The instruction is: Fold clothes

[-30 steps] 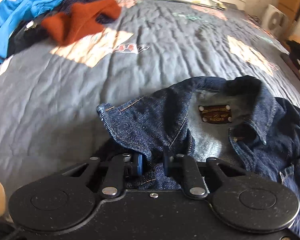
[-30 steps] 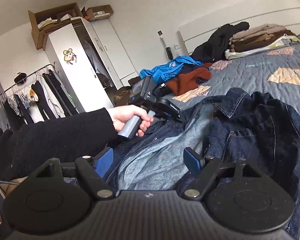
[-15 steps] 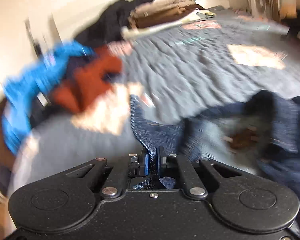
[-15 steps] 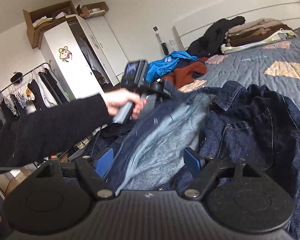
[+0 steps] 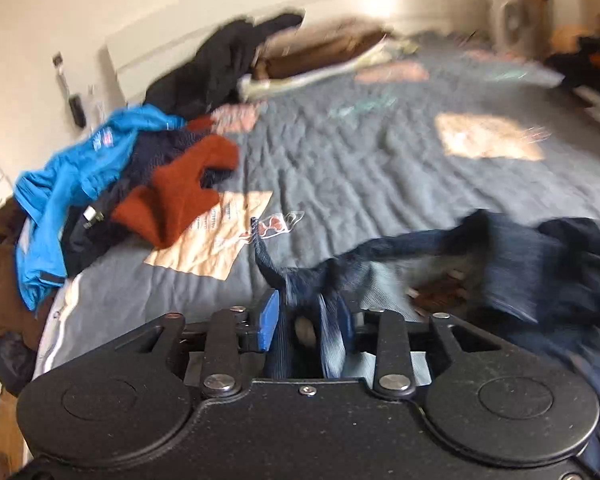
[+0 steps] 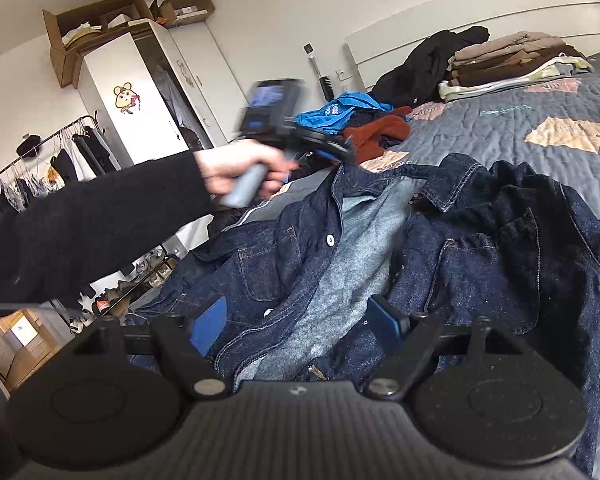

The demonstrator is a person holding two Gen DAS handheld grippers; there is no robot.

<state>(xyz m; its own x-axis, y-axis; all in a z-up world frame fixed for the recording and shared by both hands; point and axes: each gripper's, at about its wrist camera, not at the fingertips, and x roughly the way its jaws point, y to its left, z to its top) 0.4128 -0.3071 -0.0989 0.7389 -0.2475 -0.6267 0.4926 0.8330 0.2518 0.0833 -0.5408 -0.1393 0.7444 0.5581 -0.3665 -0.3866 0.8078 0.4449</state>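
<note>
Had the denim jacket sprawled open on the bed, lining up, collar off toward the headboard end and hem down by the right gripper. So, long axis running pretty much straight away from that gripper. Had the right gripper parked low at the hem end, jaws spread wide over the strip of pale lining between the two front panels, pinching nothing. Had the left gripper raised off the bed at the edge of the front panel on the left of the right wrist view, just below the collar, with that edge rising up to it like a little tent. Just been opening those jaws, with a bunch of denim sitting between them, looking slack rather than clamped. Pretty blurry from its own camera though, so not betting the house on it. Reads like letting go of that panel. Left hand clearly nearer the collar end, right one nearer the hem and the crumpled panel on the other side. Next grab probably wants the left on the collar end and the right on the hem end of one long edge. Also spotted a blue top and a rust sweater heaped well apart, by the bed's far corner.
</note>
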